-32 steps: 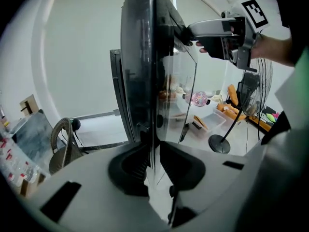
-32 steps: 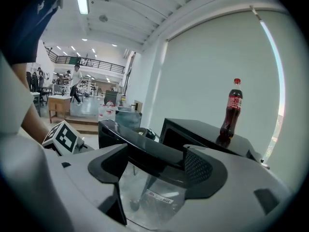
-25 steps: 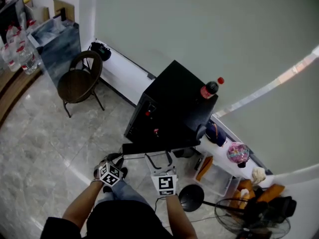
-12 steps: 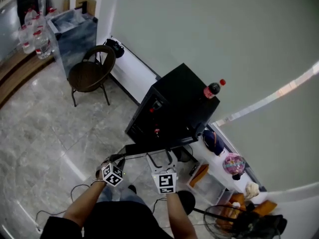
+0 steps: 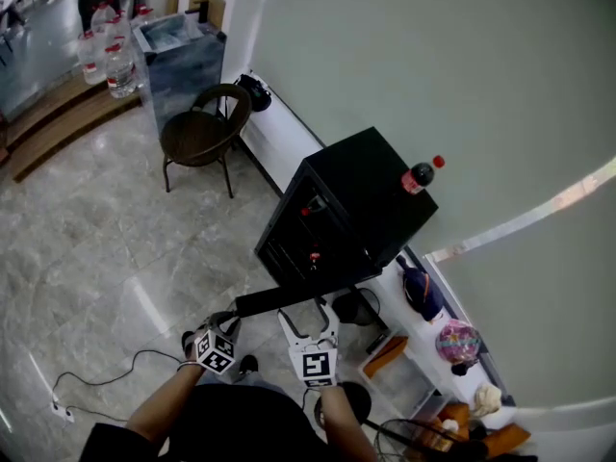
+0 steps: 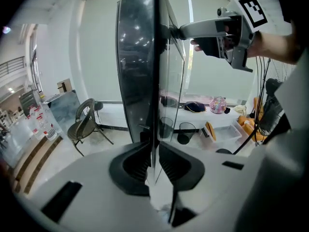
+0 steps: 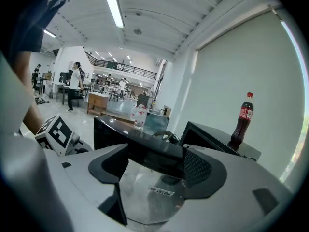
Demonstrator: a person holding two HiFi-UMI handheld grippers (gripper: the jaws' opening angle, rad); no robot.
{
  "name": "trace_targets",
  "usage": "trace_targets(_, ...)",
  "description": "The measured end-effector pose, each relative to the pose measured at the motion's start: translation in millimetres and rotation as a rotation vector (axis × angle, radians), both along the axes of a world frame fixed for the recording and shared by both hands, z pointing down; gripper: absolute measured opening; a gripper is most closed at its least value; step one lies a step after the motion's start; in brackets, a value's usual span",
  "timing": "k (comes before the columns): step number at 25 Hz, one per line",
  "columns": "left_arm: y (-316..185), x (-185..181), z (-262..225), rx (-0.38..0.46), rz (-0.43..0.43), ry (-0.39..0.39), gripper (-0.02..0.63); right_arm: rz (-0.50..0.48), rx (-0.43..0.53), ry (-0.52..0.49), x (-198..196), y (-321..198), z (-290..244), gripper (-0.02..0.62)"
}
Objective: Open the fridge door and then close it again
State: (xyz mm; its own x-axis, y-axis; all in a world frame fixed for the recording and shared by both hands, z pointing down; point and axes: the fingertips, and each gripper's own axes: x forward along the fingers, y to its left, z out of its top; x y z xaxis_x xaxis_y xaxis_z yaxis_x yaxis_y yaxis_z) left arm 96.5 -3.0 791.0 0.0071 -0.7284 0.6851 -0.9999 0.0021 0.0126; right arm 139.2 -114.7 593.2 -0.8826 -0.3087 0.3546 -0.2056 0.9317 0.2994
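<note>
The black fridge [image 5: 366,191] stands by the wall with a cola bottle [image 5: 421,175] on top. Its glass door [image 5: 289,298] is swung wide open toward me. My left gripper [image 5: 226,320] is shut on the door's free edge, and in the left gripper view the thin door [image 6: 140,71] runs up from between the pinching jaws [image 6: 153,161]. My right gripper [image 5: 310,314] is open, its tips at the door's top edge near the middle. In the right gripper view the door [image 7: 140,144] lies across both spread jaws [image 7: 154,166].
A brown chair [image 5: 202,138] and a blue-grey cabinet [image 5: 183,51] stand at the back left, near water bottles [image 5: 106,61]. A low white ledge [image 5: 279,138] runs along the wall. A black bin [image 5: 358,306] sits right of the door. A cable [image 5: 106,378] lies on the floor.
Both grippers have travelled sideways with the door while keeping their places on it. The head view has shifted, so the fridge and chair now sit further right and lower.
</note>
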Motion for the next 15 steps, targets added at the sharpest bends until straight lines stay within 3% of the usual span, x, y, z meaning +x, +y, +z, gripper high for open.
trace_targets(5,15,32,0,-0.009,-0.051,0.004,0.055,-0.037,-0.024,0.008,23,13,5,0.349)
trace_targets(15,29,89,0,-0.008,-0.102,0.013,0.048,-0.154,0.098,0.039,60,27,4,0.321)
